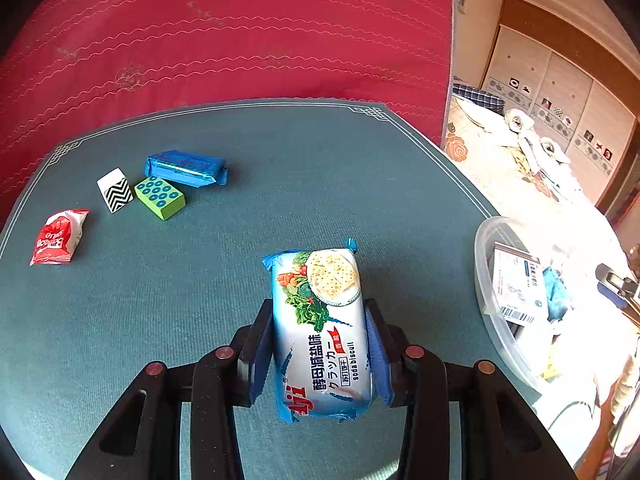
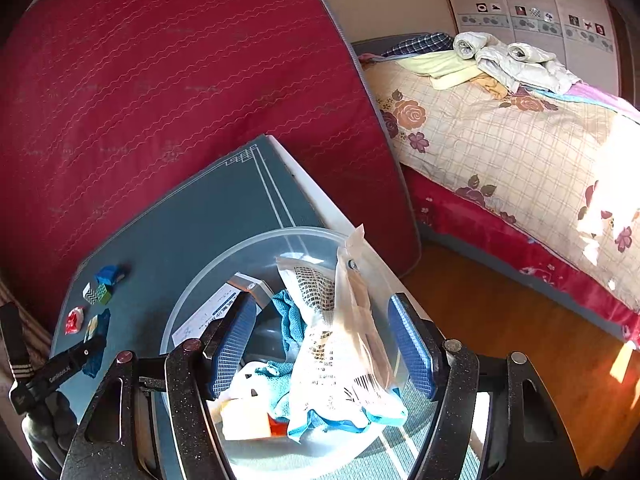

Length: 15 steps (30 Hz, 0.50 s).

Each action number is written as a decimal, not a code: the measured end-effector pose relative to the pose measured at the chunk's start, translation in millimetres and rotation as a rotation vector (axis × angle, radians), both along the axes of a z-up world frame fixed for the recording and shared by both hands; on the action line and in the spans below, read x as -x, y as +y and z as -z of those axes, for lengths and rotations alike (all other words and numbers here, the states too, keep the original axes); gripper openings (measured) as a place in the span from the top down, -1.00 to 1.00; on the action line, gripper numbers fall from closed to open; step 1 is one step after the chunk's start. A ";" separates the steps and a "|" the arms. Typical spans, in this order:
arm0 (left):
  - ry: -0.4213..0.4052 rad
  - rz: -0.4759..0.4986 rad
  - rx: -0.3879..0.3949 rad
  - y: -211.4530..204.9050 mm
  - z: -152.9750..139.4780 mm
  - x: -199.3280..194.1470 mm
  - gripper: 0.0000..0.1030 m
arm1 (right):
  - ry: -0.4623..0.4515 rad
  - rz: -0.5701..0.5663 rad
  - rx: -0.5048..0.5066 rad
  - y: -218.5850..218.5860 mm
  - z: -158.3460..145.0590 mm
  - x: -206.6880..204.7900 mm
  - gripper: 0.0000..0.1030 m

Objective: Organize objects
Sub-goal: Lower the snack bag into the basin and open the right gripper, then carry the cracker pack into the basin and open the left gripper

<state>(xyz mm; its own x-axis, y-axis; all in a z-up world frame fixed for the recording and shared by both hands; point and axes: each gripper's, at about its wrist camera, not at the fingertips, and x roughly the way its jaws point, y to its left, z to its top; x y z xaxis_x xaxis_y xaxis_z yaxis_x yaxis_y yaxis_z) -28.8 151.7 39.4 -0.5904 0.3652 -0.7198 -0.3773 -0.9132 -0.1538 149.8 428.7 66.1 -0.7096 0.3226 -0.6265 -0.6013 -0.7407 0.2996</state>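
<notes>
between left fingers (image 1: 264, 344): soda biscuit pack (image 1: 320, 332), clamped both sides; right fingers (image 2: 236, 336) spread wide over clear tub (image 2: 192, 292).

left gripper (image 1: 318, 344): black speckled arms, blue ribbed pads (image 1: 378, 354), copper-coloured round rivets
right gripper (image 2: 322, 344): black speckled arms with slots, blue gridded pads (image 2: 234, 344), silver and copper rivets at ten and two o'clock

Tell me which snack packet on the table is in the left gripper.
The soda biscuit pack, clamped between the left gripper fingers; the blue packet and red packet lie loose farther away.
</notes>
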 end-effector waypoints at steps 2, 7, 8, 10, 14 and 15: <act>-0.005 0.032 -0.008 11.4 -2.0 -2.9 0.13 | 0.004 0.007 -0.019 -1.1 -2.1 -2.6 -0.36; -0.011 0.142 -0.018 50.5 -6.6 -14.3 0.14 | 0.000 0.018 -0.070 -7.7 -5.4 -6.4 -0.36; -0.011 0.165 -0.019 59.5 -7.9 -17.5 0.14 | -0.001 0.016 -0.074 -8.7 -5.4 -6.9 -0.36; -0.010 0.204 -0.019 74.3 -10.0 -22.2 0.13 | -0.001 0.012 -0.084 -11.1 -5.1 -7.8 -0.36; 0.009 0.259 -0.007 98.2 -14.5 -30.5 0.13 | 0.001 -0.002 -0.092 -13.8 -2.5 -9.7 -0.36; 0.013 0.270 -0.005 102.7 -15.5 -32.2 0.13 | 0.003 -0.004 -0.091 -13.7 -2.0 -10.2 -0.36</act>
<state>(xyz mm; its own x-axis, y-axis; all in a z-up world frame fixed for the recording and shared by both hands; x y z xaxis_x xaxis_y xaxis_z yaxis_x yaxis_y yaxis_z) 3.4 254.3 54.9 -0.4804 0.5137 -0.7108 -0.6088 -0.7787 -0.1513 160.0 415.0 68.2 -0.7126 0.3752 -0.5928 -0.5975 -0.7674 0.2327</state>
